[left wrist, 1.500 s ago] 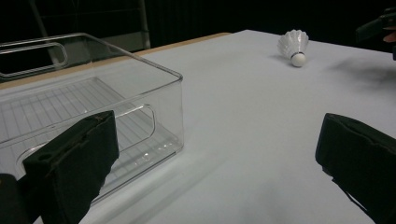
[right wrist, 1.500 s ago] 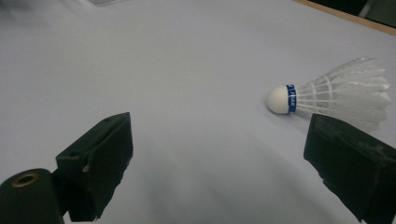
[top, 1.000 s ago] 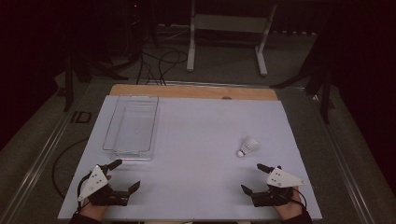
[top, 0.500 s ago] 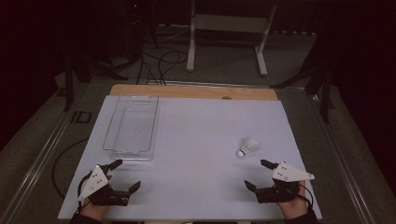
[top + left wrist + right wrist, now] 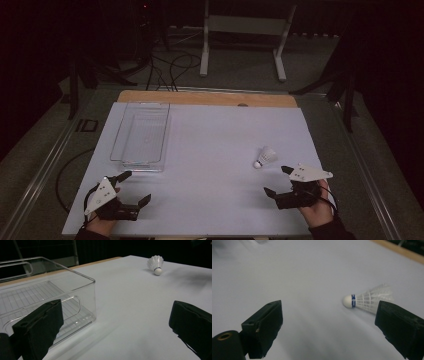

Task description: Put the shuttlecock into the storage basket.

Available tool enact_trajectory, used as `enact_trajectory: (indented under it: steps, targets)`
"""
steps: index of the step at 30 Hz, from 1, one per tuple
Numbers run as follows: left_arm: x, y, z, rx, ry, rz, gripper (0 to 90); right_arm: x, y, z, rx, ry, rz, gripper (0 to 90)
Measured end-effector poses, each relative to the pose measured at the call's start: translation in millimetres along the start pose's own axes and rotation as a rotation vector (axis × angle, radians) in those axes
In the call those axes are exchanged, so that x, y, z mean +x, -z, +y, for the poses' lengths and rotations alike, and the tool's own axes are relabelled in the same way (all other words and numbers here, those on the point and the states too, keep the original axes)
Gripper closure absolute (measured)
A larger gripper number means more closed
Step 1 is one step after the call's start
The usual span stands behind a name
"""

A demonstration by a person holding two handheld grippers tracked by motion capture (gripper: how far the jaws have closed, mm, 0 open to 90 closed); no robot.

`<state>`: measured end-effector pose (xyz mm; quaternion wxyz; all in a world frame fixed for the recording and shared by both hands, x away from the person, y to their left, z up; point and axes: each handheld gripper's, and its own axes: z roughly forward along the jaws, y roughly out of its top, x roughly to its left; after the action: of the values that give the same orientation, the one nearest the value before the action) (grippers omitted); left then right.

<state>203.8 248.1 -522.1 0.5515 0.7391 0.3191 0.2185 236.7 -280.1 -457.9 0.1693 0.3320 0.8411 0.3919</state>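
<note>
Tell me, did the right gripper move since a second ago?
Yes. In the high view the right gripper has slid right and slightly toward the shuttlecock, which has stayed put on the white table. Its fingers are open.

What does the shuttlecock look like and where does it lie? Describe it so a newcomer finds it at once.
Start from the white table and go to its right half, away from the clear plastic bin on the left. Just beyond the open right gripper lies the shuttlecock, on its side. It has a white feather skirt, a rounded white tip and a blue band.
</note>
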Motion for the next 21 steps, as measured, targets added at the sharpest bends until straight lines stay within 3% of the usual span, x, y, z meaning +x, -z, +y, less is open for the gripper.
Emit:
enact_trajectory:
  steps: [12,17,20,21]
  targets:
    - [-0.8,-0.2,0.1,0.001,-0.005,0.002,0.1,-11.3,-7.6,6.4,0.137,0.011,-0.001,7.8]
    - [-0.7,-0.4,0.1,0.002,-0.006,0.003,0.1,-17.5,-10.6,7.5,0.215,0.001,0.03,7.8]
    - [-1.0,-0.5,0.1,0.002,-0.006,0.002,0.1,-18.9,-11.3,8.2,0.231,0.013,0.034,7.8]
    - [-1.1,-0.6,0.1,0.003,-0.006,0.002,0.1,-20.0,-11.7,9.4,0.238,0.019,0.056,7.8]
